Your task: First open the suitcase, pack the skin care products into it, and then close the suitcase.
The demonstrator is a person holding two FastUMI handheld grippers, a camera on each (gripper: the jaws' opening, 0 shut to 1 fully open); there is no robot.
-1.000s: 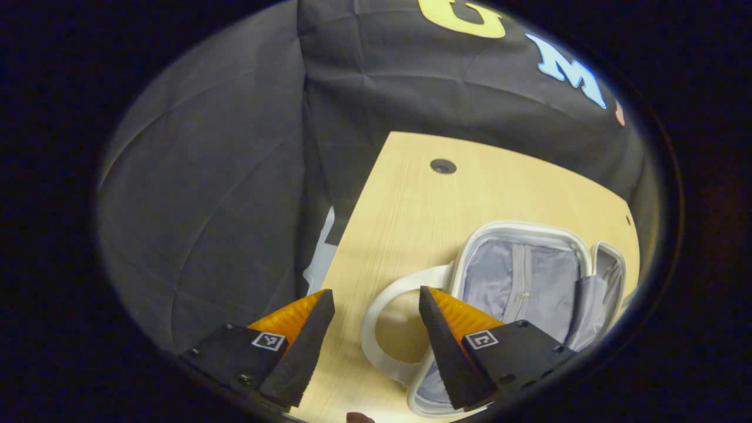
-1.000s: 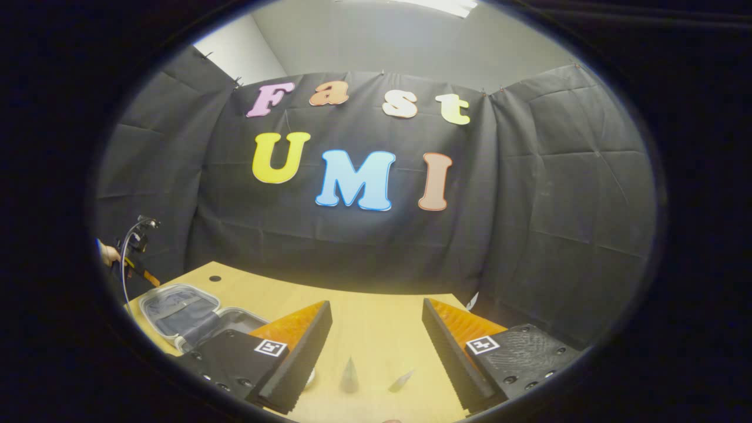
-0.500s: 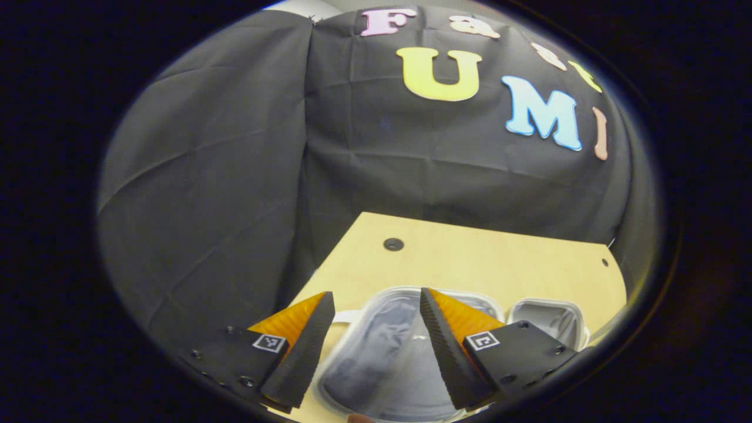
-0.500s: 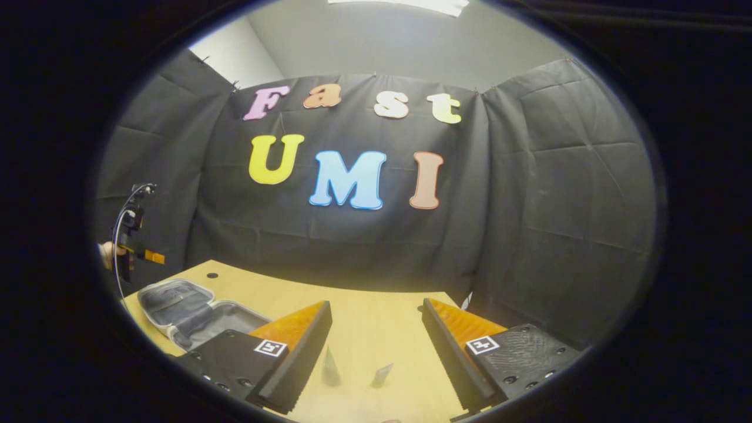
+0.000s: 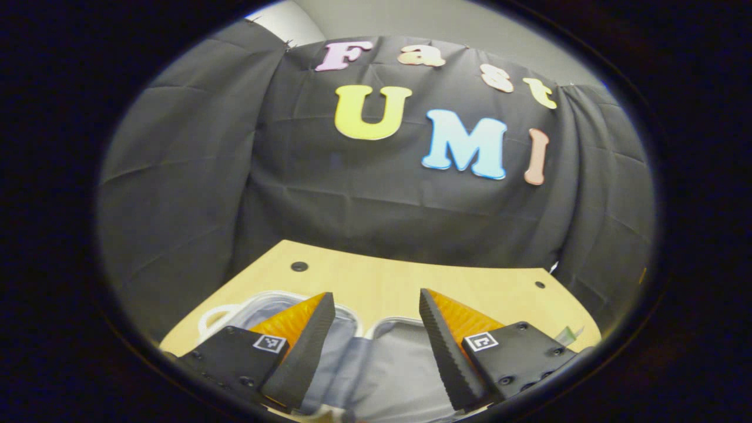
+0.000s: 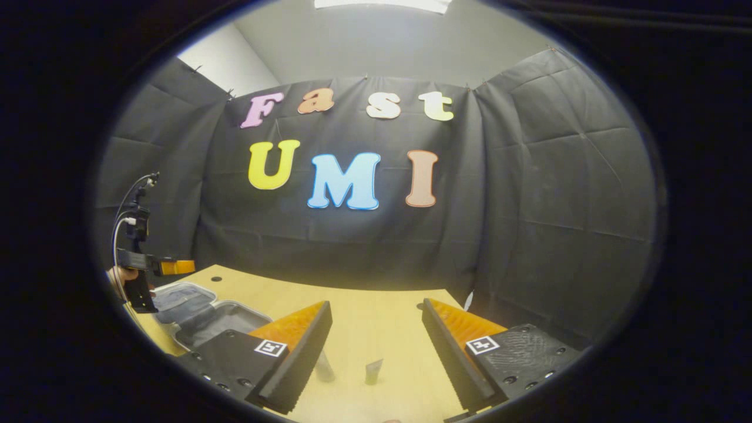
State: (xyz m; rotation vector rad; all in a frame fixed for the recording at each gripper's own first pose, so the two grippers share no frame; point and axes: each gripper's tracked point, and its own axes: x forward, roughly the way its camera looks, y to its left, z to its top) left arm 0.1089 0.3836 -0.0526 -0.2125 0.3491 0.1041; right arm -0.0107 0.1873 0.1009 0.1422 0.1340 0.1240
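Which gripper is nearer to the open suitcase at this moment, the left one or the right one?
Left. The left gripper hovers directly above the open suitcase, fingers apart. The right gripper is off to the side, over the bare table, with the suitcase to its left.

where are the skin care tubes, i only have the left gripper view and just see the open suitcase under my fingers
Observer: Two small tubes stand on the table between the right gripper's open fingers, in the right gripper view.
Operator: is the right one holding anything
Observer: No, its fingers are spread with nothing between the pads.
Operator: where's the suitcase from there
Observer: The suitcase lies open at the table's left end, and the left gripper hangs over its far half.
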